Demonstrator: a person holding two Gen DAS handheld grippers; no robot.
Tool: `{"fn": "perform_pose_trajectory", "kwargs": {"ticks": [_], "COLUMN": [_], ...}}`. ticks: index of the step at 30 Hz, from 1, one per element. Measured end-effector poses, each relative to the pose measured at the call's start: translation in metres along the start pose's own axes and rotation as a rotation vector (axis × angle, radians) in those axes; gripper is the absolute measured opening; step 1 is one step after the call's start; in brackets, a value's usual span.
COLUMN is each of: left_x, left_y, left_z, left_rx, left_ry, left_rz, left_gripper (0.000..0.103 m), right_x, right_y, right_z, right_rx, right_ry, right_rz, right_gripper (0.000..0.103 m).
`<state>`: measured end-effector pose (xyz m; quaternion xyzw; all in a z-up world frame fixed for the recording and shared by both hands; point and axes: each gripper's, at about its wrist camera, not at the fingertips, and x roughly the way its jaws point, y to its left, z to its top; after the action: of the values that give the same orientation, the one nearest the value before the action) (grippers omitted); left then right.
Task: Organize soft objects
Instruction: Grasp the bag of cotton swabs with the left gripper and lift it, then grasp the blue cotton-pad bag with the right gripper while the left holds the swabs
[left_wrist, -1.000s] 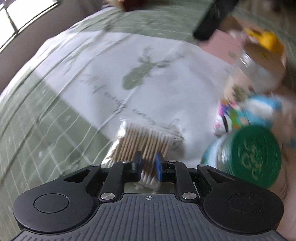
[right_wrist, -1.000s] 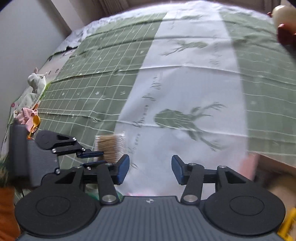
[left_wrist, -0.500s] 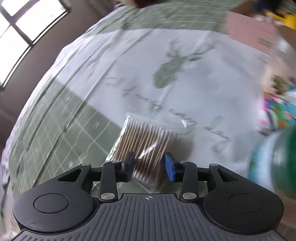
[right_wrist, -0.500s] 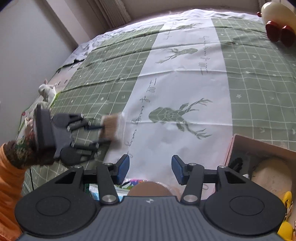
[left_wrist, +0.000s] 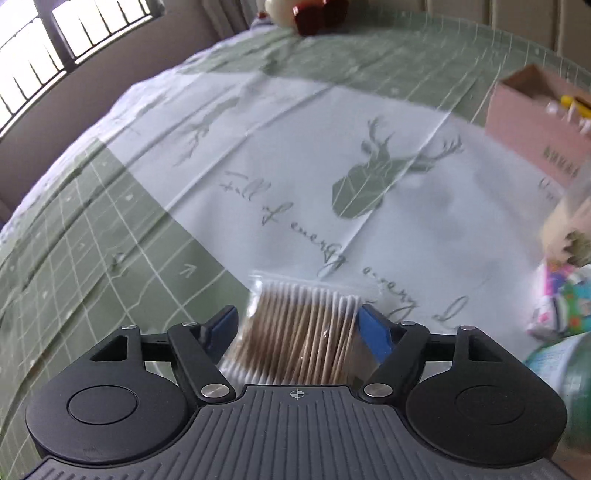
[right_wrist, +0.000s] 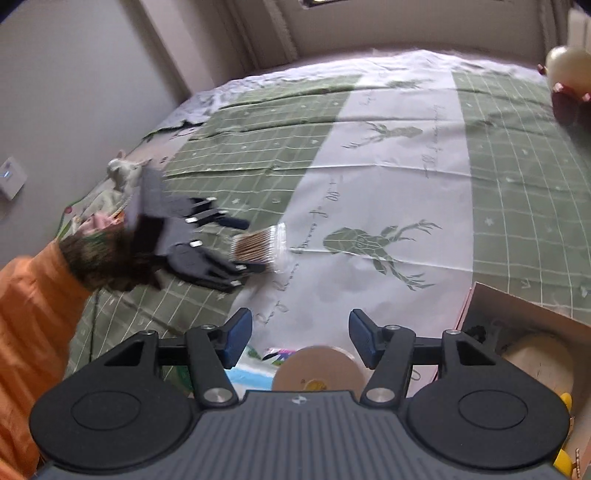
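A clear bag of cotton swabs (left_wrist: 306, 328) lies on the green and white bedspread (left_wrist: 295, 155). My left gripper (left_wrist: 298, 326) is open with its blue fingers on either side of the bag, not closed on it. The right wrist view shows the same bag (right_wrist: 260, 249) between the left gripper's fingers (right_wrist: 236, 222). My right gripper (right_wrist: 301, 338) is open and empty, held above a round tan lid (right_wrist: 319, 369) and a colourful packet (right_wrist: 258, 363).
A pink cardboard box (left_wrist: 535, 122) holding items stands at the right, also in the right wrist view (right_wrist: 524, 325). A green-lidded jar (left_wrist: 565, 376) and a colourful packet (left_wrist: 565, 299) sit at the right edge. A cream and red toy (right_wrist: 567, 85) lies far back.
My left gripper let go of the swab bag and opened wide, leaving the bag on the bedspread. My right gripper rose and pulled back, staying open.
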<state>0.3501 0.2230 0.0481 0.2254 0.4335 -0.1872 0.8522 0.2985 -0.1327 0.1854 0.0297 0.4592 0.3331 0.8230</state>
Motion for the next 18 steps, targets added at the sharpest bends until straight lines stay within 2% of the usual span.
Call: {"fn": "perform_pose_trajectory", "kwargs": {"ticks": [4, 7, 9, 13, 18], "left_x": [0.025, 0.034, 0.031, 0.008, -0.049], "left_y": [0.015, 0.033, 0.036, 0.028, 0.015], "left_z": [0.002, 0.0, -0.004, -0.021, -0.065], "left_rx": [-0.075, -0.23, -0.295, -0.374, -0.587], "left_ry": [0.013, 0.033, 0.035, 0.075, 0.032], "left_rz": [-0.019, -0.057, -0.061, -0.074, -0.125], "left_gripper": [0.086, 0.088, 0.086, 0.079, 0.077], "right_x": [-0.014, -0.016, -0.02, -0.03, -0.002], "right_y": [0.021, 0.029, 0.031, 0.046, 0.075], "right_z": [-0.016, -0.024, -0.027, -0.04, -0.063], "right_rx": [-0.127, -0.118, -0.099, -0.125, -0.117], "right_ry": [-0.008, 0.0, -0.01, 0.028, 0.142], "right_rz": [-0.057, -0.117, -0.149, -0.089, -0.038], "right_gripper": [0.068, 0.069, 0.069, 0.069, 0.069]}}
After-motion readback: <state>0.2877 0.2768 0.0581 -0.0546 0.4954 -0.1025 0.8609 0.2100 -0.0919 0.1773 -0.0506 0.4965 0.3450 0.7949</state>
